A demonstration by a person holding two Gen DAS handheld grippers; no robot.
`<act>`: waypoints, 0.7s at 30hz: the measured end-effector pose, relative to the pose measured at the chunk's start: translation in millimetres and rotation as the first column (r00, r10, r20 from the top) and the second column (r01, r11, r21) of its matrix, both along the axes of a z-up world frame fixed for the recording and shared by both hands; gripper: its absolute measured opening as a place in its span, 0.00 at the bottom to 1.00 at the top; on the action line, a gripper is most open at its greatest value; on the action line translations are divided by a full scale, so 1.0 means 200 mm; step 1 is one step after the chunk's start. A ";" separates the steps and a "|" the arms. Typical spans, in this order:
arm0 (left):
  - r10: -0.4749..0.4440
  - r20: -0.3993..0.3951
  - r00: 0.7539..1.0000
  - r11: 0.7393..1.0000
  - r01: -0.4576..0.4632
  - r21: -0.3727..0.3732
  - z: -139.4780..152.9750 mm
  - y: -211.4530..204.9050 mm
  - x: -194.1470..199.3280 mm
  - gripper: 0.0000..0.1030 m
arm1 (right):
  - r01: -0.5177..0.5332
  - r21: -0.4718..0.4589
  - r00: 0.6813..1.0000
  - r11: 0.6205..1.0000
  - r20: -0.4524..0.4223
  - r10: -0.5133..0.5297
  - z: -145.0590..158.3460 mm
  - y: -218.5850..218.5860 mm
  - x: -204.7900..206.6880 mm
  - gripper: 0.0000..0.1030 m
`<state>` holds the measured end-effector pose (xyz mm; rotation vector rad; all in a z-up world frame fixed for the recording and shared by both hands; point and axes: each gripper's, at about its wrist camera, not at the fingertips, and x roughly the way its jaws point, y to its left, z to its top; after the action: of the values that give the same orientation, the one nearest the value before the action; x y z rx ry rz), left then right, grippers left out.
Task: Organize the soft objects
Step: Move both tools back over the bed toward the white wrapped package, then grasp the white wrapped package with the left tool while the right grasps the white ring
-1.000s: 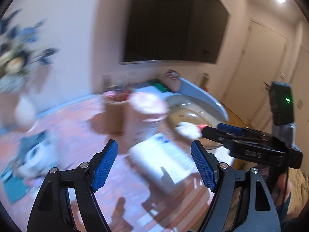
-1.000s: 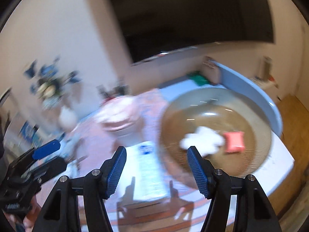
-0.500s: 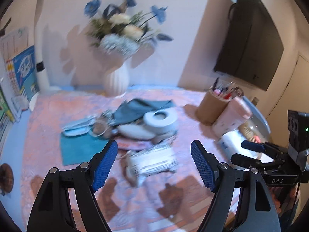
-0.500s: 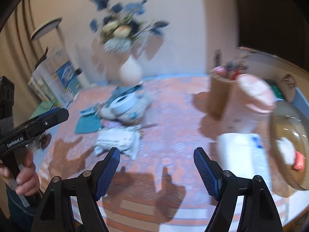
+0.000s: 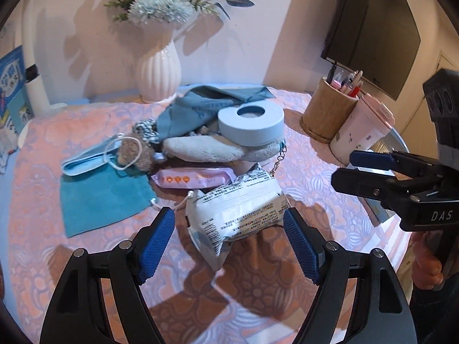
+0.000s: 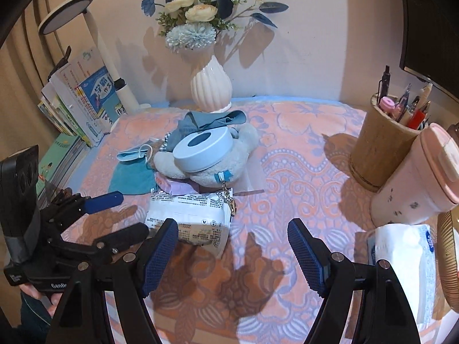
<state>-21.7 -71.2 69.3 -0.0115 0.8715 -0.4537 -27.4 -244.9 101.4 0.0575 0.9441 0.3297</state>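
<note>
White plastic, printed with small text, wraps the soft packet that lies on the pink patterned tablecloth, just before a pile with a plush toy and a blue ring on top. The left gripper stands apart around the packet without touching it. The right gripper is also apart and holds nothing.
</note>
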 end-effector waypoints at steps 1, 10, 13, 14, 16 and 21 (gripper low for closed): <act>-0.005 -0.001 1.000 1.000 0.005 0.003 -0.01 -0.01 0.01 0.74 | -0.002 0.002 1.000 1.000 -0.001 0.002 0.00 0.01 0.01 0.75; -0.042 -0.028 0.999 0.999 0.042 0.001 -0.11 -0.07 0.10 0.74 | -0.047 -0.003 0.997 0.999 0.053 0.047 0.05 0.12 0.13 0.75; -0.068 -0.017 0.998 0.998 0.068 0.005 -0.12 -0.07 0.09 0.75 | -0.066 -0.017 0.995 0.998 0.071 0.067 0.06 0.16 0.17 0.75; -0.080 -0.022 0.997 0.997 0.080 -0.002 -0.12 -0.07 0.09 0.75 | -0.073 -0.026 0.994 0.997 0.081 0.075 0.06 0.18 0.19 0.75; -0.127 -0.046 0.991 0.991 0.125 -0.039 -0.12 -0.07 0.08 0.75 | -0.084 -0.053 0.991 0.995 0.100 0.089 0.06 0.22 0.22 0.75; -0.176 -0.043 0.984 0.984 0.174 -0.044 -0.12 -0.07 0.01 0.75 | -0.090 -0.135 0.989 0.987 0.106 0.105 0.00 0.30 0.29 0.75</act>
<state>-19.6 -85.2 44.6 0.0180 0.9129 -0.6373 31.0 -185.9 101.3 -0.1255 0.8559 0.3578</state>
